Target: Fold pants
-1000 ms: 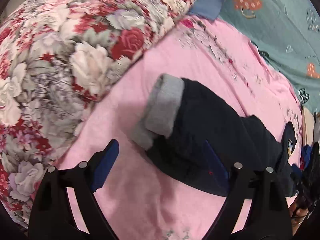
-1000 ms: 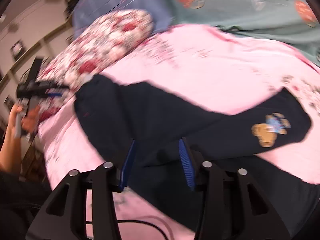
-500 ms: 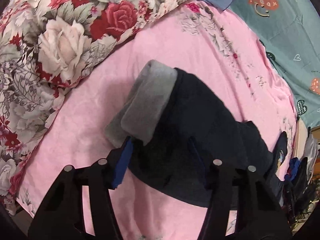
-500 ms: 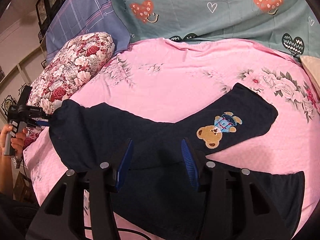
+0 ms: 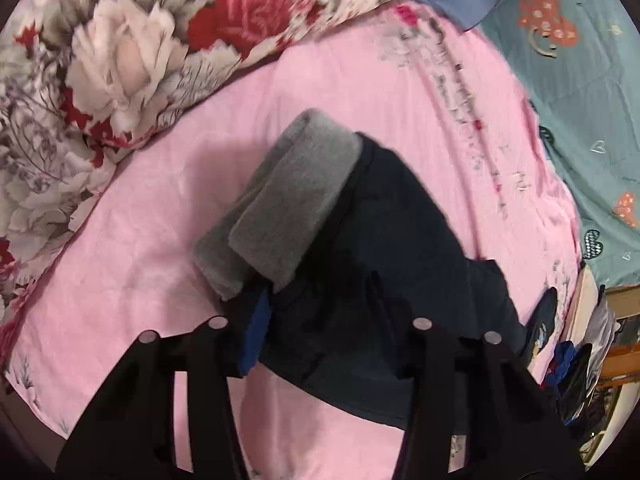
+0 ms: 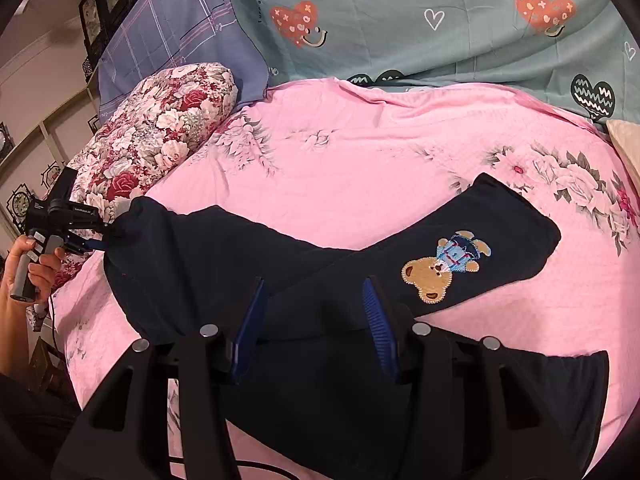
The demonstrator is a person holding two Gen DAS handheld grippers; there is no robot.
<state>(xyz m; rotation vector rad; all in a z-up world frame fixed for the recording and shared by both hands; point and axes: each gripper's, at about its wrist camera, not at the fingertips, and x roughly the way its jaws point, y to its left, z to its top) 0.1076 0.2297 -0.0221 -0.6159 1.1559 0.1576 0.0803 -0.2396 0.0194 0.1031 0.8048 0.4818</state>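
Pants (image 6: 224, 264) lie across the pink bedsheet (image 6: 360, 160), and their long axis runs from the left side of the bed to the right side, almost crosswise to your right gripper (image 6: 312, 316).

Nearest to you in the right wrist view, the dark fabric passes under and between the two fingers of the right gripper. The fingers stand apart at medium width, and I cannot tell if the pads touch the cloth; they do not pinch it. Just behind them the upper leg with the bear patch (image 6: 444, 270) stretches to the right and far, and a second dark part lies nearer, at the right bottom.

On the left end, your left gripper (image 5: 316, 320) is at the grey cuffs (image 5: 280, 208). In the left wrist view the fabric just below the cuffs fills the gap between its fingers. The blue pad (image 5: 256, 336) of the left finger presses against the cloth; the right one is hidden in the dark fabric, so it seems to hold the pants there, but a firm grip I cannot confirm.

Farther left is the floral pillow (image 5: 120, 60), well apart from the cuffs. At the far side is the teal quilt (image 6: 440, 20).

So the left gripper is nearer to the cuff end, and the fold probably goes from left toward right, along the long axis.
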